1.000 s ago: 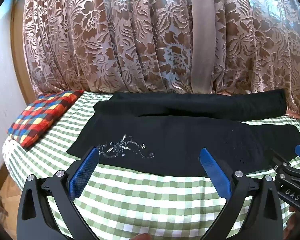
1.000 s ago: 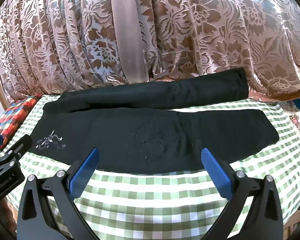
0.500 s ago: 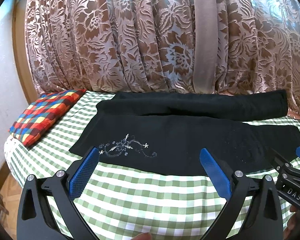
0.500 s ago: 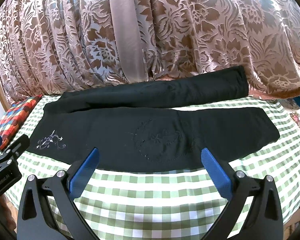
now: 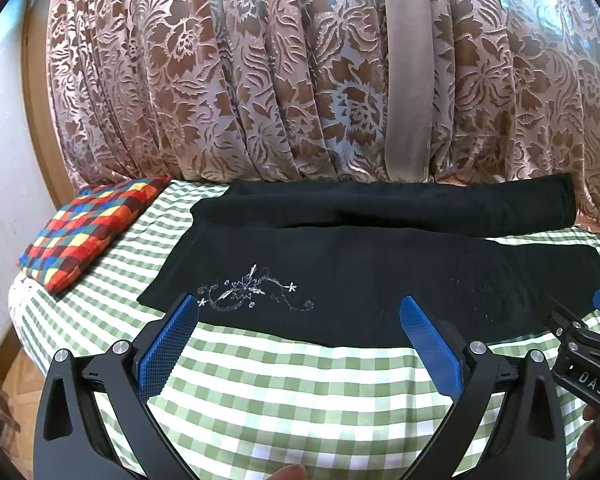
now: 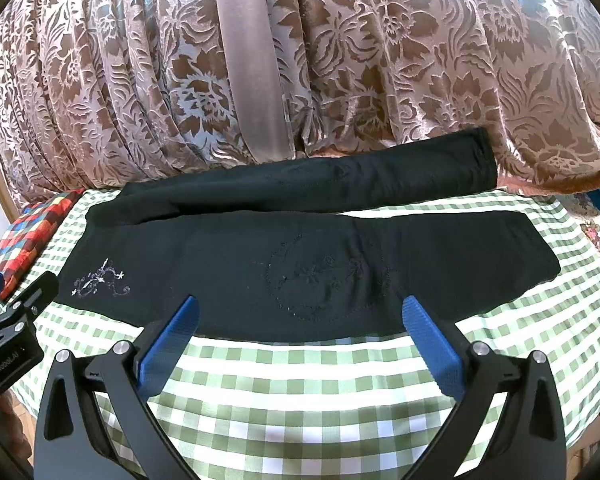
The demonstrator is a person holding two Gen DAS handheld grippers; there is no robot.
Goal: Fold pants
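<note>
Left wrist view shows my left gripper (image 5: 298,316) closer to the pants (image 5: 380,272) than a second ago, jaws wide and empty above the near hem by the white embroidery (image 5: 256,294). The right gripper (image 6: 300,316), also spread and empty, has crept in too. So I judge folding hasn't begun; the pants lie flat at 12 o'clock on the checked cloth (image 6: 300,392). I read "DAS" (image 5: 591,383) and "GenRobot.AI" (image 6: 2,365) on the gripper bodies.

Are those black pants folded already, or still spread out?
Still spread out. The black pants lie flat on the checked tablecloth, both legs stretched side by side with a gap between them. Neither pair of tongs touches them.
</note>
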